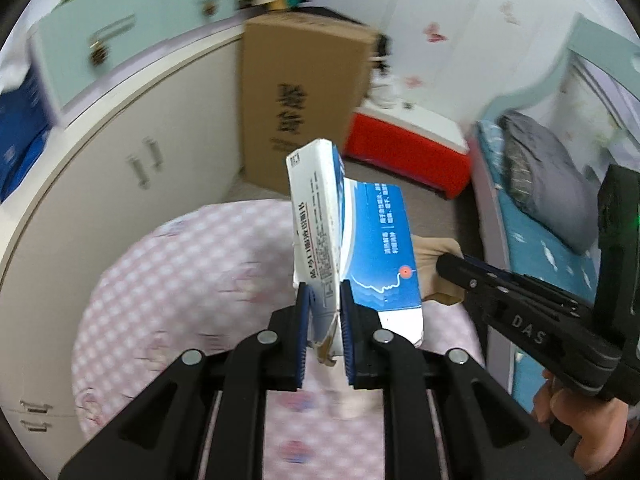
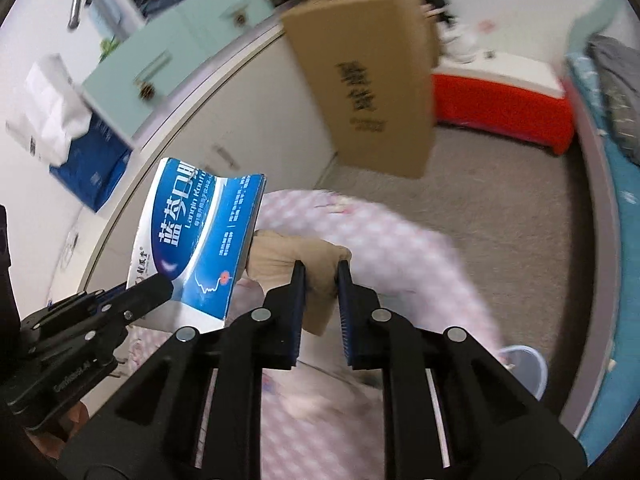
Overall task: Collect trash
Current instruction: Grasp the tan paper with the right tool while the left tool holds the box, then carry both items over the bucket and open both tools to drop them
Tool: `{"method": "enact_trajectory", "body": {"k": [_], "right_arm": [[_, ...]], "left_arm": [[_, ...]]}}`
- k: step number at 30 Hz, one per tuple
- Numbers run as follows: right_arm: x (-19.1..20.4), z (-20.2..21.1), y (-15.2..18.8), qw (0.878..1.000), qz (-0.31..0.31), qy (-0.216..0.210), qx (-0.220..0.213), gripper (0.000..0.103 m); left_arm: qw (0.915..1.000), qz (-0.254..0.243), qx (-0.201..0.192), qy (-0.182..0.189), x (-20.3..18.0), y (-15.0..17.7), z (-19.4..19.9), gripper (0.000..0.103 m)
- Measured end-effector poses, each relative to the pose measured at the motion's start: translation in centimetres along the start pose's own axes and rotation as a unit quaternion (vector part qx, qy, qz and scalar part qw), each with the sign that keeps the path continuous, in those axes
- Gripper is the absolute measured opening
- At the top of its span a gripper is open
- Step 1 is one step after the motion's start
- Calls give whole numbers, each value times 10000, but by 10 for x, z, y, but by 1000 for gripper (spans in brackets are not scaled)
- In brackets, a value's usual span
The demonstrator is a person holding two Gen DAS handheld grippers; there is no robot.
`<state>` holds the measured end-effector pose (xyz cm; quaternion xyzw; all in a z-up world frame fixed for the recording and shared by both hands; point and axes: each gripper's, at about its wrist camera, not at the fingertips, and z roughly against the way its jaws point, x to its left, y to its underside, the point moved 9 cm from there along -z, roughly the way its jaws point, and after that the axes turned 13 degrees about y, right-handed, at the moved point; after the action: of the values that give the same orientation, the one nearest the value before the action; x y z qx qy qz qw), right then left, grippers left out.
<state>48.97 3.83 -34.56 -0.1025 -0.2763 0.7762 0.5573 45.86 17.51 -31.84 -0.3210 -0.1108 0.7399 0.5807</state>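
My left gripper (image 1: 325,296) is shut on a flattened blue and white medicine box (image 1: 360,240) and holds it up above a round table with a pink checked cloth (image 1: 180,280). The box also shows in the right wrist view (image 2: 200,240), with the left gripper (image 2: 160,284) at its lower edge. My right gripper (image 2: 320,276) is shut on a crumpled beige piece of paper (image 2: 288,260), just right of the box. In the left wrist view the right gripper (image 1: 450,264) comes in from the right with the beige paper (image 1: 430,256) at its tip.
A tall cardboard box (image 1: 304,100) stands on the floor against white cabinets (image 1: 132,148). A red and white bin (image 1: 408,148) sits behind it. A bed with blue bedding (image 1: 540,220) is on the right. A pale blue basket (image 2: 524,368) sits on the floor by the table.
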Motion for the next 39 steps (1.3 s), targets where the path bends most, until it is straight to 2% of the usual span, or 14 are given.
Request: {"method": "enact_trajectory", "body": {"k": [5,10,12,19,23,26,28,29,30,39], "right_arm": [[-108,51,20,9975,-527,423,-203,16],[-213,98,54,9898,-1092,856,-322,16],[-247,113,70,9856,-1336,979,-347,16],[-327,144,119,9721,-1929,1293,-320,16],[-359,156,142,9653,-2202,1375,-294,16],[-372,160,154,9615,-2339,1414,-275,16],[-382,161,162,9592,-2438,1408,-247,16],[-383,161,163,9586,-2459,1414,-239,16],[-385,160,166,9579,-2495,1405,-214,16],[-374,143,169,9611,-2453,1269,-43,16]], "left_arm": [[9980,-479,218,351,-108,17,-23,14],[9909,-981,582,708,-210,51,-50,14],[9873,-1169,733,783,-240,67,-59,14],[9716,-1736,1259,1005,-332,118,-95,14],[9656,-1923,1395,1060,-358,134,-107,15],[9627,-1975,1487,1103,-369,139,-115,20],[9628,-1934,1539,1088,-372,141,-120,32],[9630,-1902,1578,1073,-373,143,-124,47],[9638,-1883,1590,1021,-371,143,-126,54],[9686,-1650,1664,830,-352,140,-127,61]]}}
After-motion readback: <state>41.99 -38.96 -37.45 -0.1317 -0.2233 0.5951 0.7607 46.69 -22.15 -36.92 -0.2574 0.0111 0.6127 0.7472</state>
